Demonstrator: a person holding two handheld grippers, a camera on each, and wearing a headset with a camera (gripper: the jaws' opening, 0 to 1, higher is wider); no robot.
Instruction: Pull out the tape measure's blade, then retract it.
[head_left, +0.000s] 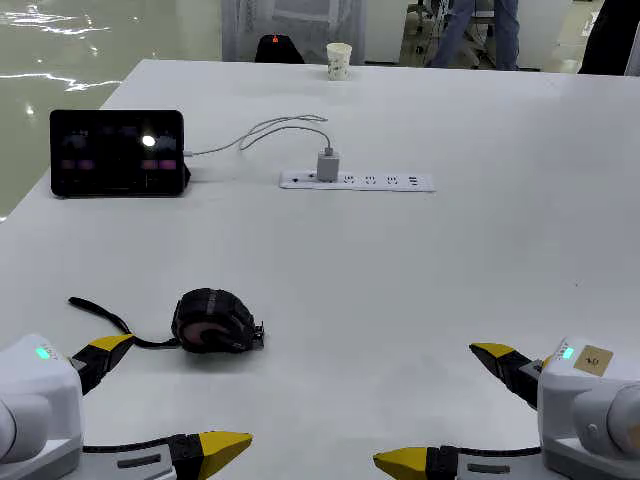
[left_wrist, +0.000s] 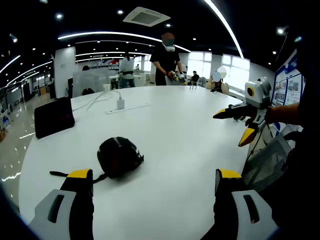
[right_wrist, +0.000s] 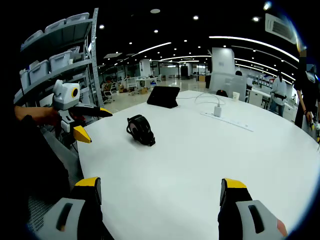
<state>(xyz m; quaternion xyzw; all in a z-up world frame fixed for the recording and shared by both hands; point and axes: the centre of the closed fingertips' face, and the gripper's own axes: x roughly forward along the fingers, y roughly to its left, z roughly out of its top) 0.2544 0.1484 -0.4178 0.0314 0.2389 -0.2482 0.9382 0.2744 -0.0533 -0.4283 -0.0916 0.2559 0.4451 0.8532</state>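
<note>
a: where does the black round rubber-cased tape measure (head_left: 213, 320) lie?
b: on the white table (head_left: 420, 280), just ahead of the yellow-tipped left gripper (head_left: 165, 400) and well apart from the matching right gripper (head_left: 450, 405).
a: jaws?
b: both pairs spread wide, nothing held.
a: axis?
b: its thin black strap (head_left: 100, 312) trails left, ending near the left gripper's far jaw. the blade mouth appears to face right. judgement: left pins the case, right crosses over for the blade tip.
</note>
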